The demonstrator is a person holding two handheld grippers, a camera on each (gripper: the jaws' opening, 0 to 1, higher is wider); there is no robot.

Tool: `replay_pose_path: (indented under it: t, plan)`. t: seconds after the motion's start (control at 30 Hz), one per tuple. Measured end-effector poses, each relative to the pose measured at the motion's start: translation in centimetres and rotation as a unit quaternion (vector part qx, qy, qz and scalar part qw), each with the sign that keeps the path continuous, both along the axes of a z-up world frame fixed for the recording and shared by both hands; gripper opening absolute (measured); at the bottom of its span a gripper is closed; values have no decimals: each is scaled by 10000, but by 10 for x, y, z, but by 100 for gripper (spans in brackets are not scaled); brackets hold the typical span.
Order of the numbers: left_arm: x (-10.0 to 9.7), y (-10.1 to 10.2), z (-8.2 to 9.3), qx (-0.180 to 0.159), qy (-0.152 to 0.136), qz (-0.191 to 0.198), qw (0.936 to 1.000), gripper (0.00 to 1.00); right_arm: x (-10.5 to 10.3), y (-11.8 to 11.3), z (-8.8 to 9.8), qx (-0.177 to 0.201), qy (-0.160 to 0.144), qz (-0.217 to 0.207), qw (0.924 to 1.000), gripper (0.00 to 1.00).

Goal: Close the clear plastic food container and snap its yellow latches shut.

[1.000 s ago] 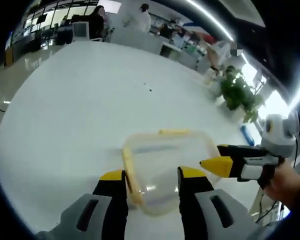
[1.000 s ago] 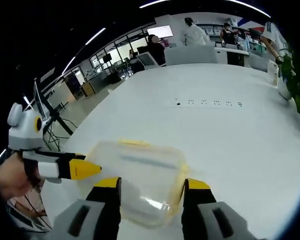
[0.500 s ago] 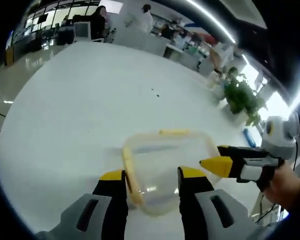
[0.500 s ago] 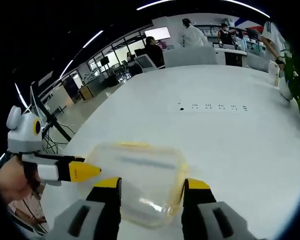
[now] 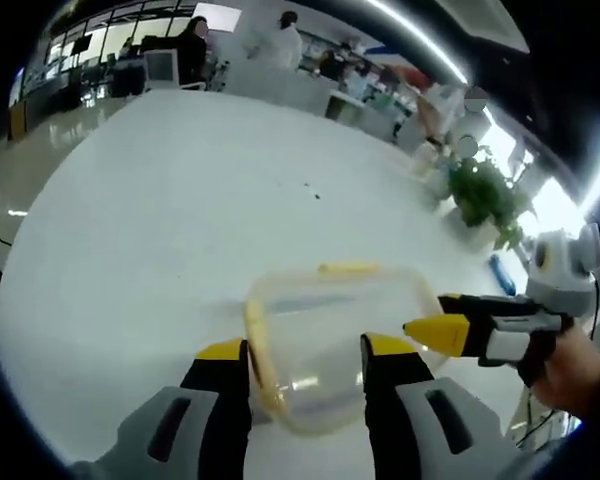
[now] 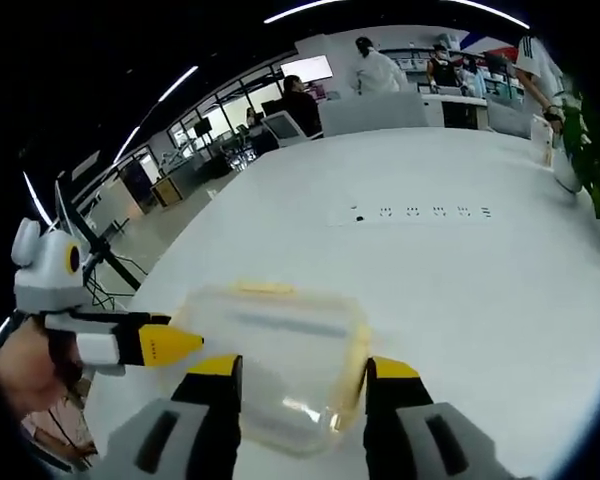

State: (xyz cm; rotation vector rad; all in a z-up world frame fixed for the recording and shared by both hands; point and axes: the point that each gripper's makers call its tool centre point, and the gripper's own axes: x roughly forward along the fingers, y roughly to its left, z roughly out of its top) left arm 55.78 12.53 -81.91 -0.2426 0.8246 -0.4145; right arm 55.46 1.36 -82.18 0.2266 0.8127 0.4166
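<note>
Left gripper view: left claw [image 5: 305, 352] spread wide, straddling the clear container [image 5: 335, 340] on the white bench [image 5: 160, 220]; right claw's tip at its far corner.

Right gripper view: right claw [image 6: 303, 368] likewise released around container [image 6: 270, 355]; yellow latch [image 6: 358, 352] by one jaw.

Large white tabletop [image 5: 160, 220], glossy, wide bare stretch. Clear plastic container [image 5: 330, 345] sits directly on it at near edge, lid on, yellow latches [image 5: 257, 345] along sides. Row of small dark marks [image 6: 420, 211] in surface mid-tabletop, seen in right gripper view. Potted green plant [image 5: 480, 195] at far right edge in left gripper view; small blue object [image 5: 499, 272] just beside it, too small to identify.
</note>
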Motion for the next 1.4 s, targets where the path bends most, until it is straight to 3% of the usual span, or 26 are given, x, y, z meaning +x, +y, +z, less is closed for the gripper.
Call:
replay_pose_path:
  t: [0.1,0.17,0.23,0.3,0.4,0.53,0.57,0.67,1.0,1.23,1.4]
  plan:
    - [4,5,-1,-95,1,132,9999,47,5,-7,2,7,-157,-228,9996,60]
    - [8,10,4,-142,-197,270,9993,55,5,-9,1,59,-198,-282,9994,64]
    - [9,13,5,-226,-215,352,9989,60,7,-6,1,221,-262,-291,9990,69]
    - [10,17,2,-272,-128,548,9980,68,8,-6,0,218,-256,-322,9989,74]
    - [16,21,5,-264,-340,691,9967,83,7,-7,-4,115,-156,-360,9992,81]
    - [16,22,0,-240,-301,741,9965,99,9,-7,-5,82,-208,-406,9989,93]
    - [16,22,-1,-217,-306,750,9965,99,9,-5,-6,83,-207,-361,9991,99]
    - [17,27,0,-17,-406,768,9962,99,7,0,-4,18,-265,-172,9995,100]
    - [11,26,10,57,-519,632,9966,99,2,0,2,13,-332,-62,9994,100]
    - [-1,22,28,12,-653,515,9965,99,-11,-4,24,-1,-500,-19,9987,100]
    - [-18,25,43,206,-780,385,9960,99,-23,-8,43,43,-647,-71,9979,100]
